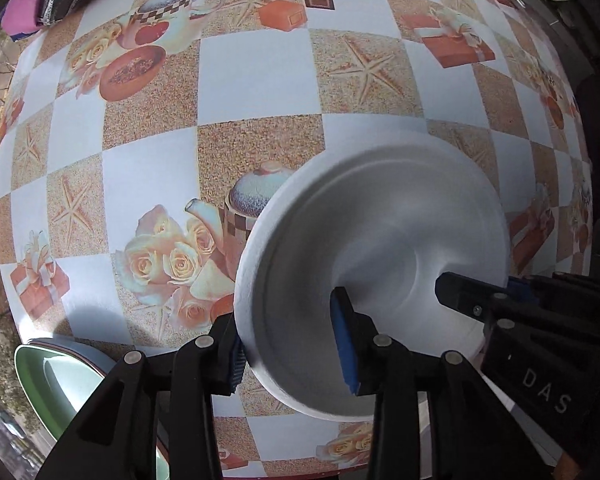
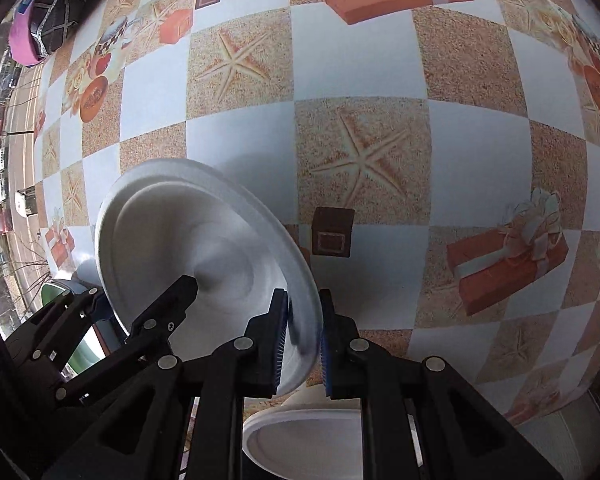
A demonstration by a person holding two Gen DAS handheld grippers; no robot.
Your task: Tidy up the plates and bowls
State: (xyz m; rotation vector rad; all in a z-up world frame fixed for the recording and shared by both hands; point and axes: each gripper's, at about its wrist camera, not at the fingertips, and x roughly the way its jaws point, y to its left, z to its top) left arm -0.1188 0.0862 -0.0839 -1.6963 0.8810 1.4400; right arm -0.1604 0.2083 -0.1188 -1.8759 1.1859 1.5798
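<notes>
We have the white foam plate [image 1: 380, 264] held tilted above the patterned surface [image 1: 260, 80], left tongs [image 1: 292, 348] clenched on its rim at one side and right tongs [image 2: 304, 344] clenched on the rim opposite. Risk: thin foam rim pinched from both sides could bend, crack, or slip if the hands pull apart or twist unevenly. It could also clip the second white plate [image 2: 304, 440] below or the green bowl [image 1: 56, 380] at the surface edge.

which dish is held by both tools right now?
The white foam plate, gripped at opposite rim edges by left tool and right tool. The green bowl and second white plate rest untouched.
</notes>
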